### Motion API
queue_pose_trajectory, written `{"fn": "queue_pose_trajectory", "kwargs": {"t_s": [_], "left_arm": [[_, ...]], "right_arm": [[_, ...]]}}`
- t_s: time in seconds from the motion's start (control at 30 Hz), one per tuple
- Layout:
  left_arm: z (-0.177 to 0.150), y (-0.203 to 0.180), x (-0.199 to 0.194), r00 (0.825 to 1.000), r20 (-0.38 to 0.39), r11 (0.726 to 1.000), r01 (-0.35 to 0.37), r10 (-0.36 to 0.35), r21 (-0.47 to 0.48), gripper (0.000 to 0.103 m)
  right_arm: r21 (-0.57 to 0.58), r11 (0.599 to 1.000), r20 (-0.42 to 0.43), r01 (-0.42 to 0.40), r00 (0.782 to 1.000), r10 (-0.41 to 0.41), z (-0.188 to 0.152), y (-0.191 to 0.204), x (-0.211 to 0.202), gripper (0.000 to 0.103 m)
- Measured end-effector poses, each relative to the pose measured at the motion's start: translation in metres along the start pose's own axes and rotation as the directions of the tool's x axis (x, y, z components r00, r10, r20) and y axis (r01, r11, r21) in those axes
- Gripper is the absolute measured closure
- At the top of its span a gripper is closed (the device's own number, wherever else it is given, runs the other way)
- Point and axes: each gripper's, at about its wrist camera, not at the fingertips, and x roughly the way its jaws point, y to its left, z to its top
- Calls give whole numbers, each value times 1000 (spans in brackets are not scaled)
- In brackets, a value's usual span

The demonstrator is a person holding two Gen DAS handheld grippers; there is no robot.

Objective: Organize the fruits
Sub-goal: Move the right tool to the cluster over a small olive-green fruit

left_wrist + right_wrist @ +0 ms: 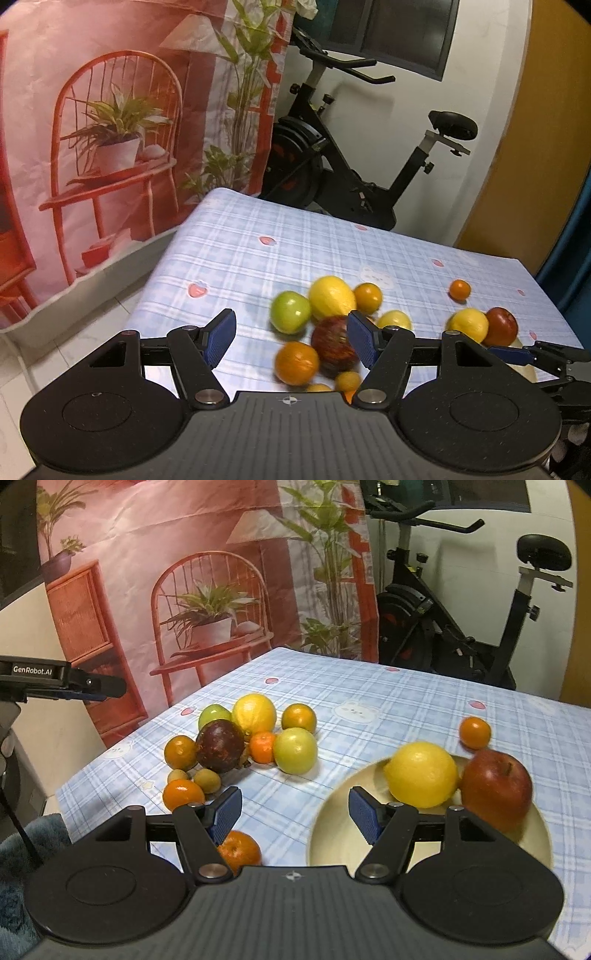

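Mid-sort: lemon (421, 774) and red apple (496, 788) sat on plate (332, 834); both grippers' fingers released, empty. Next: grab a fruit from the pile left of plate.

We're in a home, looks like a spare or living room. Exercise bike (354, 147) parked against the white wall under a dark window (399, 33). Table with a blue plaid cloth (369, 690) printed with strawberries and bears, fruit (255, 710) loose on it and a cream plate (332, 834). Printed fabric backdrop (110, 110) of a chair and potted plants hung behind, tiled floor (55, 354) below.
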Motion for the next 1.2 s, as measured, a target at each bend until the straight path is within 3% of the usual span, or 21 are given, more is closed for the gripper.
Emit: {"fn": "queue_pose_trajectory", "kwargs": {"t_s": [0.1,0.17,0.4,0.47,0.53,0.8,1.2], "left_arm": [[-1,6,4,1000,-12,1000,7,-7,-1,39],[-5,7,6,1000,-28,1000,3,-3,3,48],[-13,10,21,997,-69,1000,23,-23,-7,50],[-16,10,26,996,-85,1000,28,-28,-6,59],[-18,12,32,995,-99,1000,25,-26,-14,61],[-21,18,38,993,-115,998,32,-37,-48,61],[-33,15,50,982,-173,996,67,-75,-55,61]], "right_arm": [[-9,1000,-10,-19,1000,19,6,4,10,43],[-16,999,-22,-38,999,38,9,6,17,47],[-49,993,-54,-103,993,100,21,20,42,66],[-56,990,-70,-126,990,122,24,24,50,71],[-57,987,-90,-148,986,143,27,29,61,75],[12,979,-184,-202,962,201,35,41,102,76],[45,980,-260,-194,945,199,34,49,126,68]]}}
